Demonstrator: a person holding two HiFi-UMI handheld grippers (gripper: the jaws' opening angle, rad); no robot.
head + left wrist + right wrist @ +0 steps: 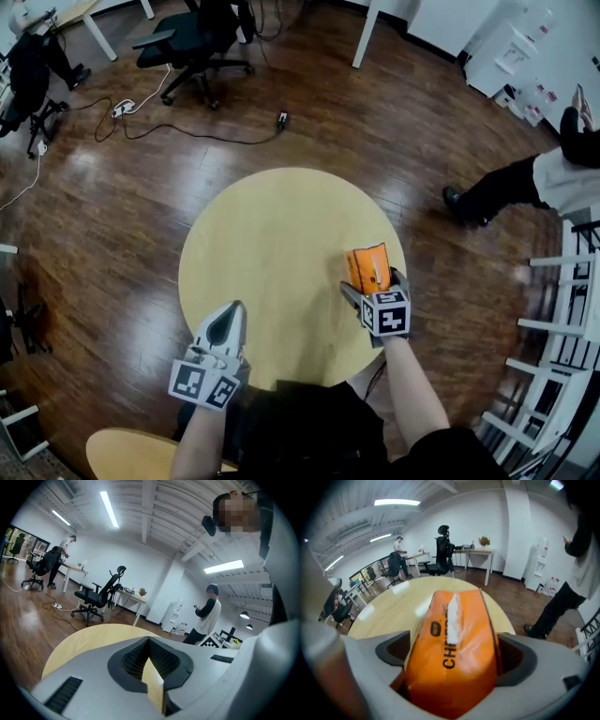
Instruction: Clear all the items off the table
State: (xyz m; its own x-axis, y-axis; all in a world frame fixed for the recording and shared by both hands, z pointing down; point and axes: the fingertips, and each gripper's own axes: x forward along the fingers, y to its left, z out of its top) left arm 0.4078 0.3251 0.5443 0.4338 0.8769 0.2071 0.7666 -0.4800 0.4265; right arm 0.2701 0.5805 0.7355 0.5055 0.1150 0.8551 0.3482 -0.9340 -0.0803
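right gripper astride orange pack, long axis away

Orange soft tissue pack, white strip and black lettering on top; at round table 3 o'clock edge, long axis toward 12 o'clock.

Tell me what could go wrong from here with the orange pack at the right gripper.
1. The soft orange pack sits between the right gripper's open jaws, seemingly nearer one jaw; closing could crumple it or twist it askew.
2. It lies near the rim of the round table, so a nudge might push it off onto the floor.
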